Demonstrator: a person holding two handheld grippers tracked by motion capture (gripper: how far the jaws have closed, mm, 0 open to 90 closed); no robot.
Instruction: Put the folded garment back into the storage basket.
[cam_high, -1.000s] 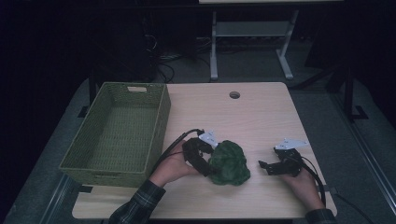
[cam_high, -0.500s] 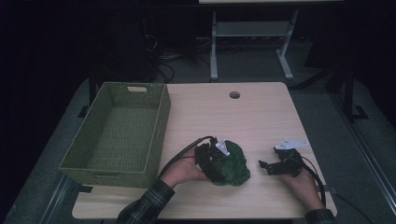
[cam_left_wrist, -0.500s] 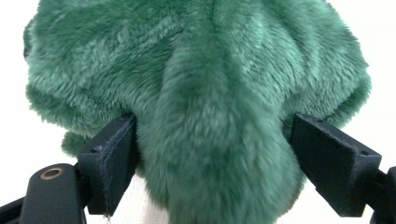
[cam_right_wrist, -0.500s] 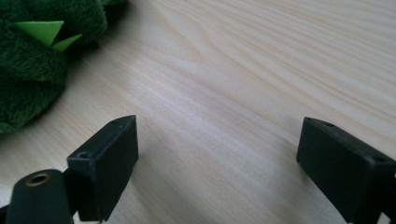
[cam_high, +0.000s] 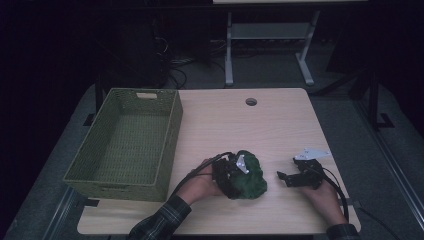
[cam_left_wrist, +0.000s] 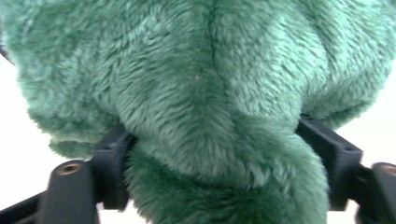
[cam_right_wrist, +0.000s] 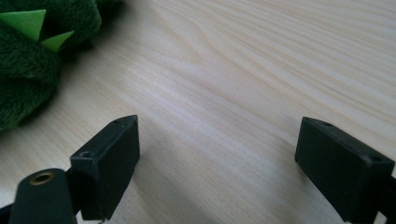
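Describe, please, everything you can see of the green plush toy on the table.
The plush toy is a dark green, furry, rounded lump of soft fabric with visible seams. Small bright green felt spikes stand on one part. It lies on the wooden table, near the front edge, right of the basket. The left hand-held gripper has just been closing: its two black jaws stand on both sides of the toy and press into the fur. The right hand-held gripper stays apart from it.

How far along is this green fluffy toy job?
Early on. The left tool has just been closing its jaws around the green plush toy, which lies on the table. The right tool waits open. The green basket holds nothing, likely the toy's destination.
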